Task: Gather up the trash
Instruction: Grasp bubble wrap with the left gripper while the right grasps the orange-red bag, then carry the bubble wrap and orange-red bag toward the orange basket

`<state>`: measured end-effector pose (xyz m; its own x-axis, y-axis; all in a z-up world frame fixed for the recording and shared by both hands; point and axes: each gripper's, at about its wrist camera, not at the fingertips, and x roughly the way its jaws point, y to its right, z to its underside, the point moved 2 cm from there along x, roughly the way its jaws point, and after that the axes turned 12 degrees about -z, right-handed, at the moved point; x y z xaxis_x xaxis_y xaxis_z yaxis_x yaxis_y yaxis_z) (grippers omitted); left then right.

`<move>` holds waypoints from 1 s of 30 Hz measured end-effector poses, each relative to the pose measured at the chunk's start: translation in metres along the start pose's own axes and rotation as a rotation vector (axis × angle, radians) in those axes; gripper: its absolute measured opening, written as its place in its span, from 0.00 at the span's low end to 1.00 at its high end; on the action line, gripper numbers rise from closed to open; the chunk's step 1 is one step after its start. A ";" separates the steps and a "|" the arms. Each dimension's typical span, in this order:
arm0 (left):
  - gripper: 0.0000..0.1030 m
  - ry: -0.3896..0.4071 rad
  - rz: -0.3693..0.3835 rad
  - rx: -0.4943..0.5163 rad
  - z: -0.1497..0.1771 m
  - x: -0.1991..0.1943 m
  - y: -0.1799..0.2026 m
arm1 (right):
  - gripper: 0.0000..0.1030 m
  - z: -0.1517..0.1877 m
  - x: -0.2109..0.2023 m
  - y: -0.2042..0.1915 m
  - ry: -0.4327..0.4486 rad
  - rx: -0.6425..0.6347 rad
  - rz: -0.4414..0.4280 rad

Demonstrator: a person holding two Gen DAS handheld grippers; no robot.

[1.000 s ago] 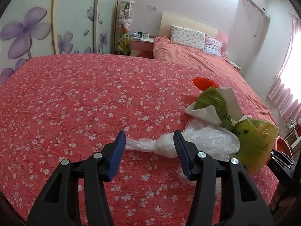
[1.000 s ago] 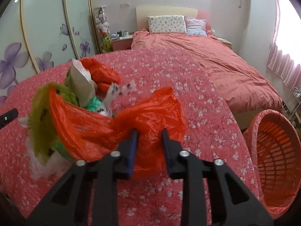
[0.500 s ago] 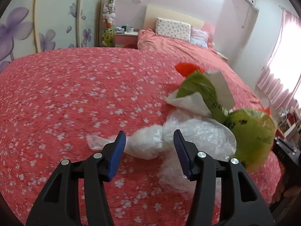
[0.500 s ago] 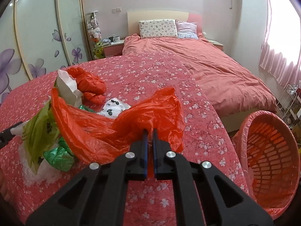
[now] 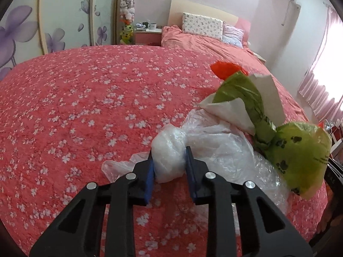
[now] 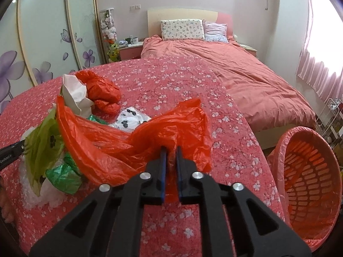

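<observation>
In the left wrist view, the left hand-held gripper (image 5: 169,160) had just been closing, and its blue pads pressed on a bunched wad of the clear plastic bag (image 5: 171,150) lying on the flowered red cover (image 5: 85,107). The rest of that clear bag spread away toward 3 o'clock. Beyond it, at about 2 o'clock, a green bag (image 5: 300,150) lay against a piece of white paper (image 5: 263,94), and a scrap of orange plastic (image 5: 225,68) showed behind them.

In the right wrist view, the right hand-held gripper (image 6: 170,153) was clamped tight on a fold of the orange bag (image 6: 128,143), whose mouth stood open toward 10 o'clock. Just past that bag, from 9 to 11 o'clock, the pile held the green bag (image 6: 40,141), a darker green scrap (image 6: 64,175), white paper (image 6: 75,92), a white spotted wrapper (image 6: 130,120) and a crumpled orange bag (image 6: 100,90). At 3 o'clock, off the edge of the cover, a basket (image 6: 310,171) lined with orange plastic lay tipped on its side. Farther off at 12 o'clock stood a bed (image 6: 235,72) with two pillows (image 6: 182,29).
</observation>
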<state>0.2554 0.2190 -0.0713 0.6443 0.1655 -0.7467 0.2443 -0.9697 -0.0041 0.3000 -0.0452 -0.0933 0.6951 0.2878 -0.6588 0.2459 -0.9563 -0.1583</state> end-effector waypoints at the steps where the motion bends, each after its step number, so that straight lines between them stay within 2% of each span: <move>1: 0.26 0.003 -0.002 -0.007 -0.002 -0.001 -0.002 | 0.06 -0.001 -0.002 0.000 0.009 0.000 -0.001; 15: 0.26 0.110 -0.005 -0.052 -0.029 -0.044 -0.004 | 0.05 -0.035 -0.062 0.012 0.165 0.019 -0.003; 23: 0.26 0.173 0.024 -0.044 -0.036 -0.077 0.009 | 0.05 -0.034 -0.092 0.021 0.205 0.022 0.018; 30: 0.26 0.220 0.058 -0.027 -0.041 -0.105 0.035 | 0.05 -0.030 -0.115 0.032 0.236 0.033 0.034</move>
<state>0.2258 0.1747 0.0343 0.7996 0.1472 -0.5822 0.2193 -0.9741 0.0549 0.2482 -0.1079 -0.0003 0.8423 0.2557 -0.4745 0.2002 -0.9658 -0.1651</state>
